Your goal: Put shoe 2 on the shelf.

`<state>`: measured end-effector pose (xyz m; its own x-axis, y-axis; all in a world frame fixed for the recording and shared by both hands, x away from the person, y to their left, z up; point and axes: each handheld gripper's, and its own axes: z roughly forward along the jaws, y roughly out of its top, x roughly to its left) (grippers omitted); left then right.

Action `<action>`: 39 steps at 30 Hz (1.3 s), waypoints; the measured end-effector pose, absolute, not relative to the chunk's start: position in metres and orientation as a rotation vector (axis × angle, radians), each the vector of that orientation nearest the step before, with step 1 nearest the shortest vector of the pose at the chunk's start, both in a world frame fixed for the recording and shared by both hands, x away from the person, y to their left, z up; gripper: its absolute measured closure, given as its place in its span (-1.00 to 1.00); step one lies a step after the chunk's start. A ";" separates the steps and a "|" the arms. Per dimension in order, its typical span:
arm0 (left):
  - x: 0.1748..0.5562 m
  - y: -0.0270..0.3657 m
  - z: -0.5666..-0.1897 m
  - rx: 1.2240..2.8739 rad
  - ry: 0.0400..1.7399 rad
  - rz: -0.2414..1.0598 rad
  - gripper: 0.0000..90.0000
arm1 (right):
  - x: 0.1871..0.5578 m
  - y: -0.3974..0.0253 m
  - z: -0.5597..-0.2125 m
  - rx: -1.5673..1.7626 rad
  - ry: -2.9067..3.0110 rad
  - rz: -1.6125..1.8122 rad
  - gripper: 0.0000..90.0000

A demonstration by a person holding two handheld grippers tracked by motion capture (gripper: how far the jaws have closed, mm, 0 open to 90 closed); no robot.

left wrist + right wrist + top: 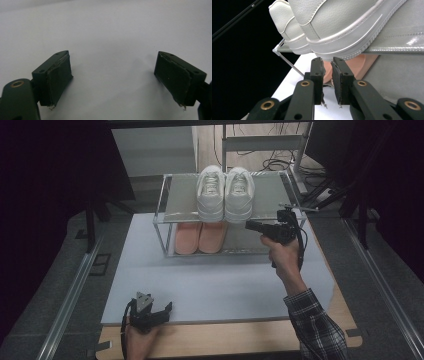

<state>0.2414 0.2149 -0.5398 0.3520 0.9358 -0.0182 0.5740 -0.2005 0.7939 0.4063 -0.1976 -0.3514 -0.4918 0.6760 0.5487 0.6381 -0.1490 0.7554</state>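
The right claw [248, 224] is held at the front edge of the rack [170, 215], just below the heel of the right white sneaker [239, 195]; its jaws are nearly closed with a thin gap, nothing gripped. Both white sneakers sit side by side on the upper shelf, pink slippers [200, 237] beneath. The left claw [169, 306] rests low on the tabletop [210, 285], jaws wide apart, empty.
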 end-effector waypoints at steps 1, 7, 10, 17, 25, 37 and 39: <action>0.241 0.215 -0.540 1.887 1.318 0.630 -0.69 | 0.406 -0.198 -0.351 1.566 2.027 1.760 0.72; 0.241 0.215 -0.540 1.886 1.320 0.630 -0.69 | 0.400 -0.203 -0.354 1.546 2.041 1.739 0.61; 0.241 0.215 -0.540 1.888 1.320 0.629 -0.69 | 0.398 -0.205 -0.355 1.535 2.047 1.724 0.54; 0.241 0.215 -0.540 1.888 1.320 0.628 -0.69 | 0.392 -0.210 -0.358 1.509 2.067 1.696 0.38; 0.241 0.215 -0.540 1.888 1.320 0.628 -0.69 | 0.383 -0.212 -0.359 1.461 2.086 1.644 0.18; 0.241 0.215 -0.540 1.888 1.320 0.628 -0.69 | 0.370 -0.217 -0.365 1.399 2.109 1.581 0.01; 0.241 0.215 -0.540 1.889 1.320 0.627 -0.69 | 0.368 -0.219 -0.367 1.387 2.120 1.573 -0.03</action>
